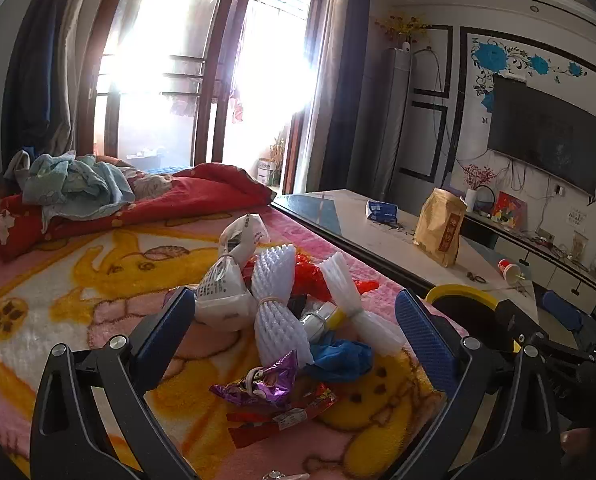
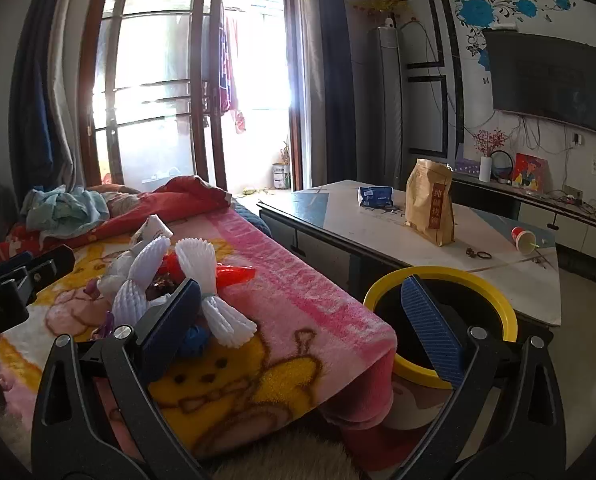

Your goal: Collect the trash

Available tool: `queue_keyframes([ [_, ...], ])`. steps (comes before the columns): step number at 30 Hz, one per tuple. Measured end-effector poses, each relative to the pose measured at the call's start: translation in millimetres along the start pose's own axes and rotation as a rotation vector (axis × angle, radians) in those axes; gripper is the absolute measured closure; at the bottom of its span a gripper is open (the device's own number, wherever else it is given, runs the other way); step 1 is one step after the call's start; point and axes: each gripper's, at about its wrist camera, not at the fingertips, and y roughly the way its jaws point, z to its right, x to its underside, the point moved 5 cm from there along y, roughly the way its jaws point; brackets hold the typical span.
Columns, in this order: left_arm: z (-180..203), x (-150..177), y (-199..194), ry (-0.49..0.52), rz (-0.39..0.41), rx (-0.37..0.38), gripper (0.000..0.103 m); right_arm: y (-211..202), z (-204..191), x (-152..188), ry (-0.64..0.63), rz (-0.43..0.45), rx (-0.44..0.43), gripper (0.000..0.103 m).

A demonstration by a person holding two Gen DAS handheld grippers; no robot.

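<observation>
Both wide-spread: left gripper (image 1: 293, 316) around trash pile (image 1: 281, 320), right gripper (image 2: 298, 312) beside it.

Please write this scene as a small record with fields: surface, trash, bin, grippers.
surface: cartoon blanket on a bed
trash: one pile; white foam nets, white bag, red wrapper, blue glove, purple wrapper
bin: yellow-rimmed bin, between the bed and the table
left gripper: open, holds nothing
right gripper: open, holds nothing
</observation>
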Motion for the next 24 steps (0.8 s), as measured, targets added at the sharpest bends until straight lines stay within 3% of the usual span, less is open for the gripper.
queue_keyframes([
  [24,2.5,1.4,-2.1,-0.007,-0.006,0.006,0.006,2.8,-5.1,0.9,-0.012,-0.005,-0.006,0.011],
])
